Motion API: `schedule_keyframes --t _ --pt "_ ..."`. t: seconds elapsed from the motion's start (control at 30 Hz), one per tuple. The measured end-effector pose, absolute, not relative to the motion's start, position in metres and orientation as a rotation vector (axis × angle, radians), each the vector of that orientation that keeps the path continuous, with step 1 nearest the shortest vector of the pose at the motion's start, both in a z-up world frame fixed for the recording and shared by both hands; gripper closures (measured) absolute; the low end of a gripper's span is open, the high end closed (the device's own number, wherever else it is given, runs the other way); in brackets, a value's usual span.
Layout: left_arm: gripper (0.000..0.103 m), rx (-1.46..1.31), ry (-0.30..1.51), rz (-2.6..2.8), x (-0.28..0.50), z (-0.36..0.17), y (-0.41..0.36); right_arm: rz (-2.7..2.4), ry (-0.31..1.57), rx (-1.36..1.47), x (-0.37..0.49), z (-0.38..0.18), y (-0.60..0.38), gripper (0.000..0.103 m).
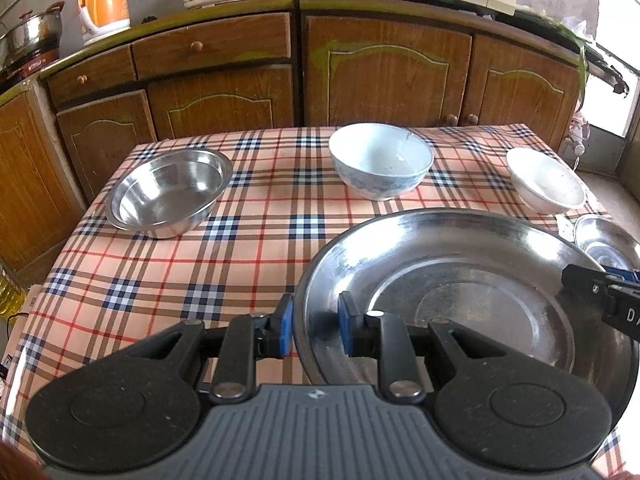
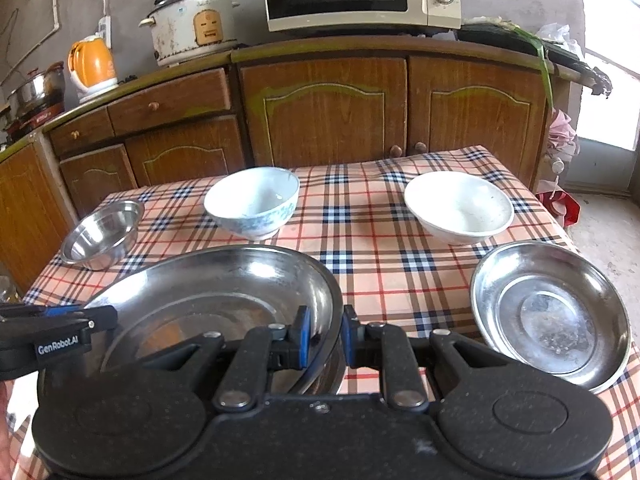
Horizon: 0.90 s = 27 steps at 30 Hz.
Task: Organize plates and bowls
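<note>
The near rim of the large steel plate (image 1: 460,280) is hidden beneath the left gripper (image 1: 316,330), while beyond its far side the small steel plate (image 1: 608,240) is cut off by the picture's edge.

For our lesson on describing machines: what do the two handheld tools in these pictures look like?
Each tool, left and right, has a black body with two round discs, hinged black linkage arms joined by silver rivets, and blue pads on its fingers. The left tool's side reads "GenRobot.AI" in white. No cables or sleeves show.
</note>
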<state>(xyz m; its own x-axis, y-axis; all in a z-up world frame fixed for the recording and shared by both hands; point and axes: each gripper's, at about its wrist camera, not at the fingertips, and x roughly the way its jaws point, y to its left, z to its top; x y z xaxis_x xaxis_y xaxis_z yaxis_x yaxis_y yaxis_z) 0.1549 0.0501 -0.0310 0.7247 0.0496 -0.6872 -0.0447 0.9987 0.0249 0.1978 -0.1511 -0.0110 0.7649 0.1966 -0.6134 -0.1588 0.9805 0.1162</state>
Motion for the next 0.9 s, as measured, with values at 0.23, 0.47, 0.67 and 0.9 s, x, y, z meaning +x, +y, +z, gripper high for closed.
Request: schedule_keyframes --t 0.23,0.47,0.67,0.9 --pt "0.08 0.004 0.763 0.051 0.16 -0.036 0.051 0.193 0.689 0.058 0.204 -0.02 -0.149 0.081" --pt "0.08 0.009 0.768 0.05 0.164 -0.042 0.052 0.194 0.701 0.055 0.21 -0.027 -0.147 0.081" --pt "0.08 0.009 0.778 0.051 0.167 -0.048 0.054 0.192 0.716 0.049 0.215 -0.036 -0.144 0.081" --pt "0.08 0.012 0.8 0.049 0.172 -0.056 0.054 0.19 0.734 0.041 0.22 -0.044 -0.142 0.081"
